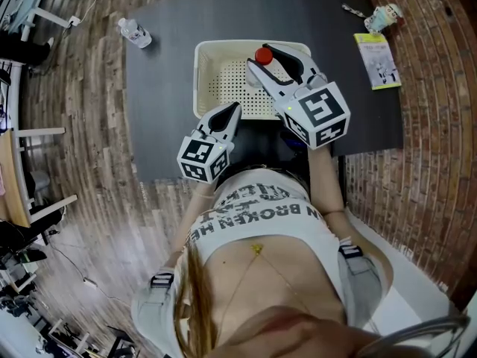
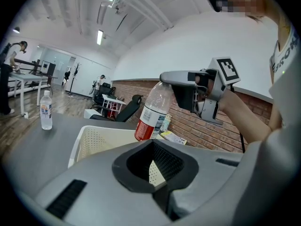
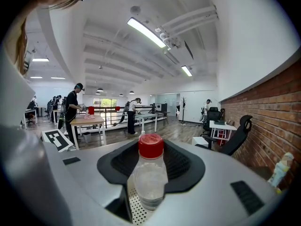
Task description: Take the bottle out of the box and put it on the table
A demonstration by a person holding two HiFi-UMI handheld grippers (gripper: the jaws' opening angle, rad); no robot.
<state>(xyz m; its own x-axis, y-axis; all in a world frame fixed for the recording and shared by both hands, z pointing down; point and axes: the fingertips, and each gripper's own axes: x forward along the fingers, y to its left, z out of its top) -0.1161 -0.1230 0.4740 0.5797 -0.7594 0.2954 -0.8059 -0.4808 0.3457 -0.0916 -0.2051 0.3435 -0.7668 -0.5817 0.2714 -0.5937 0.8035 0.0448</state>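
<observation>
Our right gripper (image 1: 262,58) fingers (image 3: 188,166) pinch the red-capped clear plastic bottle (image 3: 149,175) at its shoulder, above the white perforated plastic box (image 1: 205,80). Left gripper (image 1: 235,109) fingers are pressed together, empty. We judge the bottle light, crushable and slick, so a gentle shoulder grip suits it.

A clear plastic bottle (image 3: 149,178) with a red cap and a red-and-white label hangs near-upright, slightly tilted, clamped just below the cap in the right gripper (image 1: 261,58) — above the cream perforated plastic box (image 1: 203,73). The box stands open-topped near the middle of the dark grey table (image 1: 164,58).
</observation>
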